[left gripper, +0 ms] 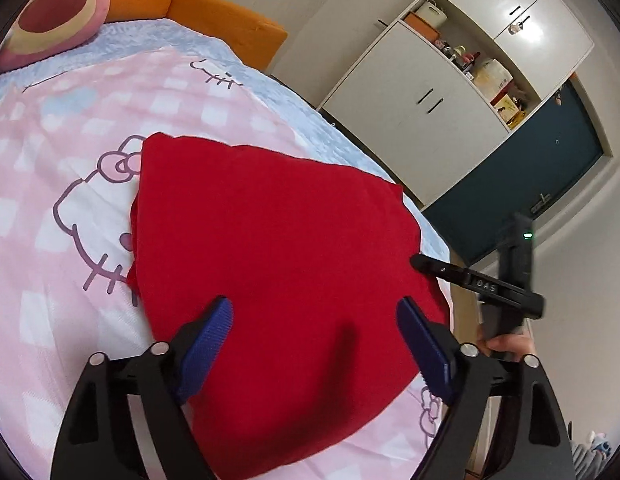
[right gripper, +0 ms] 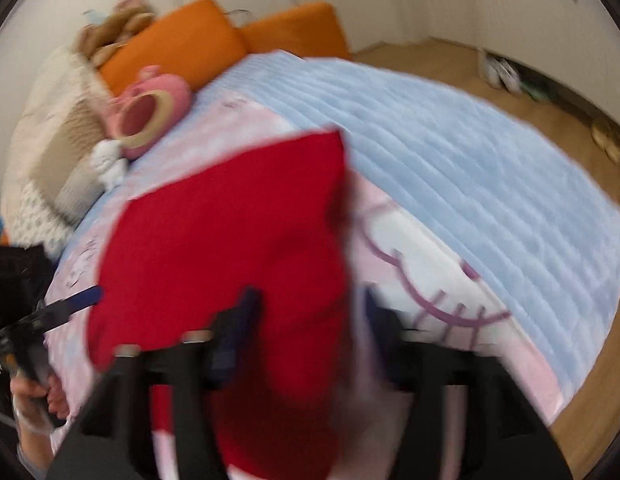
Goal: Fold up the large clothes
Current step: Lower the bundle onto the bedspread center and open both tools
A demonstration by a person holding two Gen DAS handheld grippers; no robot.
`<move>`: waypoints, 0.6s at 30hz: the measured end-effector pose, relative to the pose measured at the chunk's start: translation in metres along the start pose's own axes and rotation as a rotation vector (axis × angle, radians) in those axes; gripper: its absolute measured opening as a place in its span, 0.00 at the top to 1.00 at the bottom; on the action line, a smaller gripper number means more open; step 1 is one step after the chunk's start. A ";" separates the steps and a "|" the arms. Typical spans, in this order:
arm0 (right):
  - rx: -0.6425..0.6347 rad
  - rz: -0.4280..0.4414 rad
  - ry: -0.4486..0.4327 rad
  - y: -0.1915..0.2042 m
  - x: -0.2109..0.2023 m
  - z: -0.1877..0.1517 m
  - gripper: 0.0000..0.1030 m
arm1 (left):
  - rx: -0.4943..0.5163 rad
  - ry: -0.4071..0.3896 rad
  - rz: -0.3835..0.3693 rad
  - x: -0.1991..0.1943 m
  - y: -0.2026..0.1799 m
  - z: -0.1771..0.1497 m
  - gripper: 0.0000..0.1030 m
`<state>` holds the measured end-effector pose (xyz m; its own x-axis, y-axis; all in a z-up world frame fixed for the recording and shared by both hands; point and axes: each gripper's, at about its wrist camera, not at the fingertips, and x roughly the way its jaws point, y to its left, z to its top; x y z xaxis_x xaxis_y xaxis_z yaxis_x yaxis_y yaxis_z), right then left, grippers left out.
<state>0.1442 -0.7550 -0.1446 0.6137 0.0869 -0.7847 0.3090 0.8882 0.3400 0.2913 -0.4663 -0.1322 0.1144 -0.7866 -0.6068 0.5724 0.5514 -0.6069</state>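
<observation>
A red garment [left gripper: 270, 248] lies folded flat on the pink checked cartoon sheet [left gripper: 50, 200] of the bed. My left gripper [left gripper: 313, 314] hovers open over the garment's near part, its blue pads wide apart with only cloth below them. From the right, one of the right gripper's fingers [left gripper: 441, 270] reaches to the garment's right edge, and a hand [left gripper: 505, 346] holds its handle. The right wrist view is blurred. There the right gripper [right gripper: 310, 306] stands open astride the red garment's [right gripper: 214, 248] right edge, its pads clear of the cloth. One of the left gripper's fingers [right gripper: 84, 298] shows at the left.
A pink plush toy [left gripper: 58, 12] and orange cushions [right gripper: 178, 48] sit at the head of the bed. A light blue quilted cover [right gripper: 449, 152] spreads to the right. A white wardrobe [left gripper: 421, 92] and a dark door [left gripper: 521, 184] stand beyond the bed. Wooden floor [right gripper: 549, 100] with shoes lies beside it.
</observation>
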 end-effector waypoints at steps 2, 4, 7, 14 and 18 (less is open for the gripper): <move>0.047 0.038 -0.005 -0.008 0.003 -0.002 0.35 | 0.002 0.008 0.013 -0.002 -0.002 0.001 0.18; 0.012 0.038 -0.041 0.002 -0.012 -0.006 0.47 | 0.006 0.007 0.063 -0.014 -0.013 0.000 0.16; -0.075 0.083 -0.124 0.028 -0.053 -0.025 0.47 | 0.066 -0.039 0.123 -0.043 -0.038 -0.017 0.10; -0.189 0.023 -0.071 0.061 -0.053 -0.077 0.48 | 0.052 -0.026 0.228 -0.032 -0.033 -0.066 0.09; -0.136 0.008 -0.059 0.051 -0.030 -0.085 0.48 | 0.007 0.040 0.264 0.005 -0.006 -0.081 0.08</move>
<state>0.0797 -0.6740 -0.1475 0.6588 0.0708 -0.7489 0.2055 0.9408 0.2697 0.2230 -0.4505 -0.1731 0.2281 -0.6039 -0.7637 0.5327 0.7340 -0.4212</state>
